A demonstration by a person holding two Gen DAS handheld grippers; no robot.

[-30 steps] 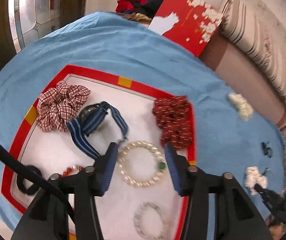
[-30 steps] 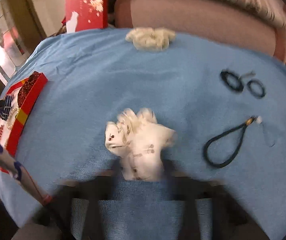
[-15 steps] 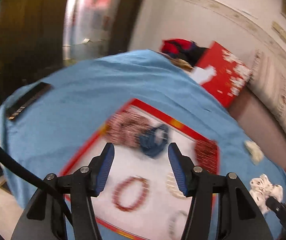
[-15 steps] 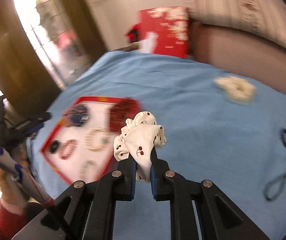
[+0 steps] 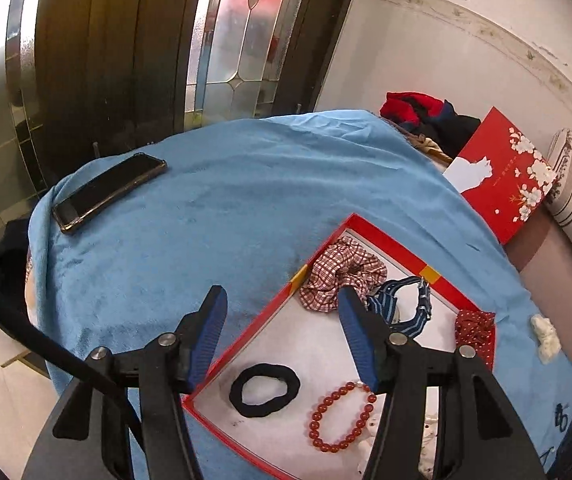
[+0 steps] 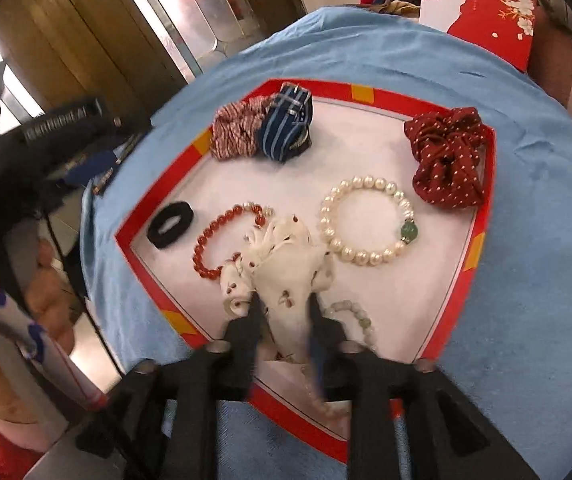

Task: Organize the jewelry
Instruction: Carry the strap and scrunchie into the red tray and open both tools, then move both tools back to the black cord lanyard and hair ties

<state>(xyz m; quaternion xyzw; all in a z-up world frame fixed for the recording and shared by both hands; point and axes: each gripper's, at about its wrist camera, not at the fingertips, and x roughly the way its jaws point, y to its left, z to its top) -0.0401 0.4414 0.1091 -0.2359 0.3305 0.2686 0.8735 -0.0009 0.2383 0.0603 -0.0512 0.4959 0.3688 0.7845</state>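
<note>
A red-rimmed white tray [image 6: 369, 95] lies on the blue cloth. My right gripper [image 6: 282, 300] is over its near part, its fingers around a white cherry-print scrunchie [image 6: 284, 258] that rests partly on a red bead bracelet [image 6: 214, 240]. The tray also holds a pearl bracelet [image 6: 367, 222], a dark red dotted scrunchie [image 6: 447, 156], a checked scrunchie [image 6: 232, 130], a blue striped strap [image 6: 287, 126], a black hair tie [image 6: 170, 224] and a pale bead bracelet [image 6: 355, 314]. My left gripper [image 5: 282, 304] is open and empty above the tray's left rim [image 5: 282, 292].
A black phone [image 5: 108, 192] lies on the cloth at the far left. A red gift box [image 5: 501, 176] leans against the sofa behind the table. A cream scrunchie [image 5: 545, 338] lies on the cloth right of the tray. A person's hand [image 6: 52, 284] shows at the left.
My right gripper picked the white scrunchie off the cloth and carried it left over the tray, down among the bracelets. My left gripper drew back and left from the pearl bracelet.
</note>
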